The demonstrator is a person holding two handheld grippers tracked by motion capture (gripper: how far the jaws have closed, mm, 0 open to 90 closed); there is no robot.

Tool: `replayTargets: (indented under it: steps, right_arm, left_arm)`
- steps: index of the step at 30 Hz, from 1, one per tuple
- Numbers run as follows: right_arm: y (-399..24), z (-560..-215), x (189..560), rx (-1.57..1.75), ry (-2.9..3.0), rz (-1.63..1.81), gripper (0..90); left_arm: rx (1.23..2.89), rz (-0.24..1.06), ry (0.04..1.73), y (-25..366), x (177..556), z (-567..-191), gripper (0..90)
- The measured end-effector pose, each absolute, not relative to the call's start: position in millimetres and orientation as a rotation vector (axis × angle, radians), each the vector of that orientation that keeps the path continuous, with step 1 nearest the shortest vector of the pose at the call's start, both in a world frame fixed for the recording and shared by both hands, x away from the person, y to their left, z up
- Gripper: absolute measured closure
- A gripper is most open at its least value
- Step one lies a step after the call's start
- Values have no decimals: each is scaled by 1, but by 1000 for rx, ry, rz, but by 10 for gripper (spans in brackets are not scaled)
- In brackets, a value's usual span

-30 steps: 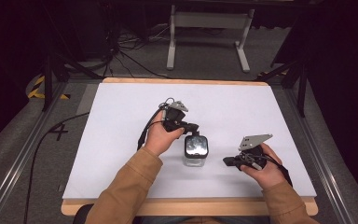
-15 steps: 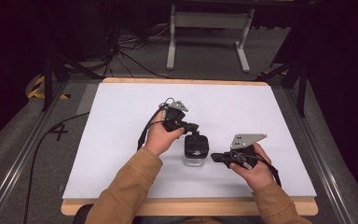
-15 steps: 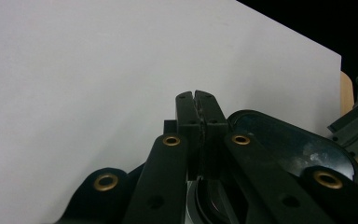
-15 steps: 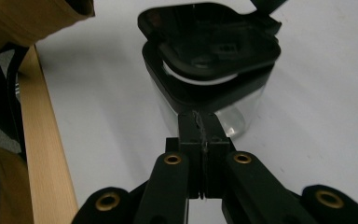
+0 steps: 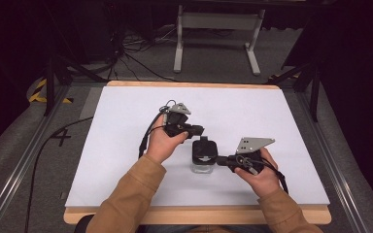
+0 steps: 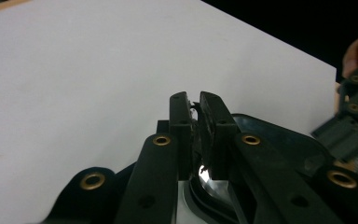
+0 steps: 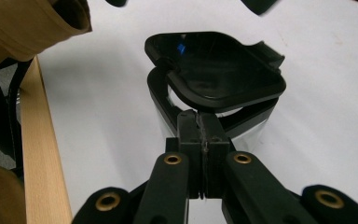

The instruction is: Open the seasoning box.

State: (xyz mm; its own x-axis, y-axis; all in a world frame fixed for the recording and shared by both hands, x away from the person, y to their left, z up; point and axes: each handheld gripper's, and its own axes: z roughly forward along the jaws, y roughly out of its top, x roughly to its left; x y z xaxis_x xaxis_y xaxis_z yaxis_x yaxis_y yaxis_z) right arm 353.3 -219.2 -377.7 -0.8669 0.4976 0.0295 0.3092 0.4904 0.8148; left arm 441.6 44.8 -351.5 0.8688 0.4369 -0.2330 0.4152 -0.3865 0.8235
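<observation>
The right hand-held gripper (image 5: 219, 159) has moved in, clamped on the container (image 5: 203, 156) rim; the left hand-held gripper (image 5: 200, 131), jaws just easing apart, should lift the lid (image 7: 216, 70) gently.

On your table (image 5: 126, 213), a white sheet (image 5: 252, 111) covers nearly the whole top, leaving a wooden edge showing along the near and far sides. Past the far edge you see a grey carpeted floor (image 5: 213, 80) with a white metal stand (image 5: 217, 22) on it, its two legs reaching toward the table. Black cables (image 5: 126, 53) tangle on the floor to the stand's left. Yellow-and-black tape (image 5: 41, 92) marks the floor at the far left. A metal rail (image 5: 17, 167) runs beside the table's left side, with one more cable (image 5: 43, 148) crossing it.
</observation>
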Motion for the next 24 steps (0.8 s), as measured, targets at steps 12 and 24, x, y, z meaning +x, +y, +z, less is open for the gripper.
replayTargets:
  steps: [12,24]
  right_arm:
    - [-215,-365,364,662,2498,1376,900]
    - [-214,-353,375,654,2464,1428,900]
  left_arm:
    - [2039,45,579,74,396,-329,896]
    - [2147,-59,492,70,377,-342,895]
